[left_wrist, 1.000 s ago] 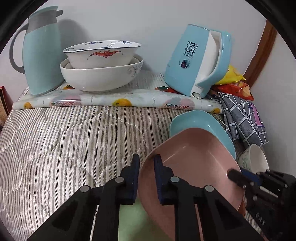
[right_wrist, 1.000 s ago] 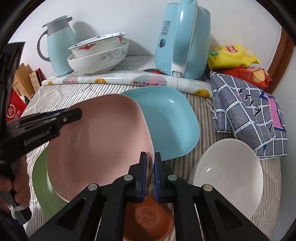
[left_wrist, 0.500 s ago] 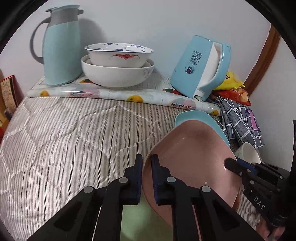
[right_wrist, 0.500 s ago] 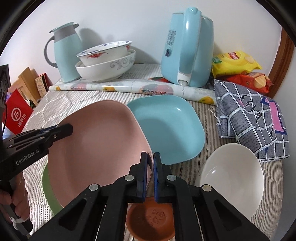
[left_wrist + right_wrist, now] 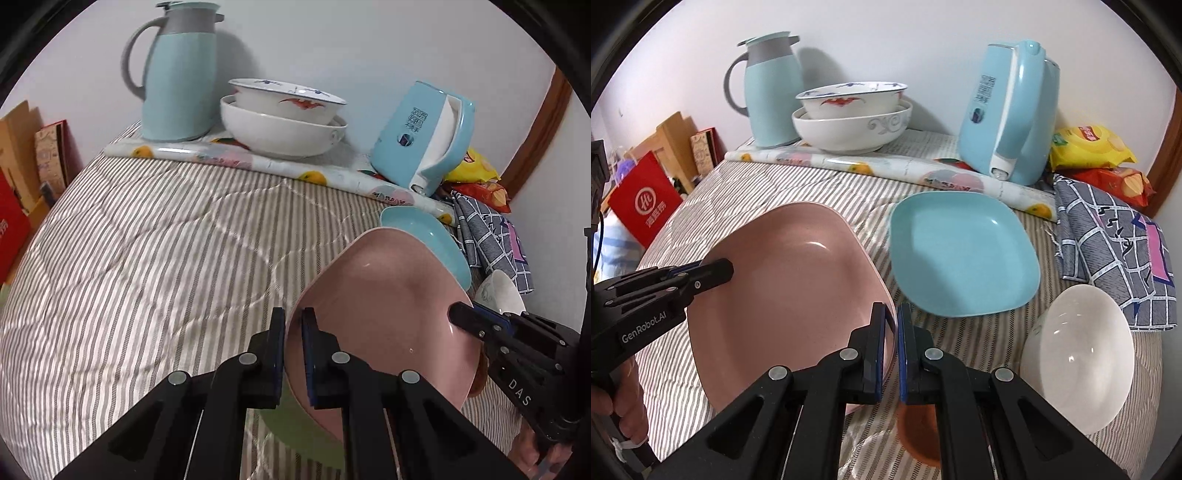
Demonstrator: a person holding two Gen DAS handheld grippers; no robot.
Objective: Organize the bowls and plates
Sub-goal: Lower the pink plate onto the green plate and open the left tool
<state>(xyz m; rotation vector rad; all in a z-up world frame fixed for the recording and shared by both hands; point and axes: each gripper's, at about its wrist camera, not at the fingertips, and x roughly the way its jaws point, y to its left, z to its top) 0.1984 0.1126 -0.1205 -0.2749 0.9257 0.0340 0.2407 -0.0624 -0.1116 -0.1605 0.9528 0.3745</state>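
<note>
Gripping opposite edges of a pink square plate (image 5: pixel 783 291), the left gripper (image 5: pixel 293 354) and right gripper (image 5: pixel 892 350) each pinch its rim between narrow jaws, blue pads pressed to either face; the plate, glossy and rounded at the corners with a shallow well, hangs tilted above a striped quilted cover (image 5: pixel 147 277); a green plate (image 5: pixel 295 435) shows beneath it in the left wrist view, lying on the cover; just beside the pink plate's far corner lies a light-blue square plate (image 5: pixel 960 254) of the same shape, flat on the cover; a plain white bowl (image 5: pixel 1078 365) sits to its right (tipped toward the camera, its inside shining), touching the edge of a grey checked cloth (image 5: pixel 1115 251); a small brown dish (image 5: pixel 919 432) lies below the right gripper, largely hidden by its jaws; at the back, on a rolled fruit-print sheet (image 5: pixel 886 168), a painted white bowl (image 5: pixel 849 98) nests inside a larger white bowl (image 5: pixel 849 131), between a pale-blue thermos jug (image 5: pixel 772 96) and a light-blue electric kettle (image 5: pixel 1008 114); yellow and red snack bags (image 5: pixel 1097 155) lie at the far right; a hand (image 5: pixel 624 398) holds the left gripper's handle.
</note>
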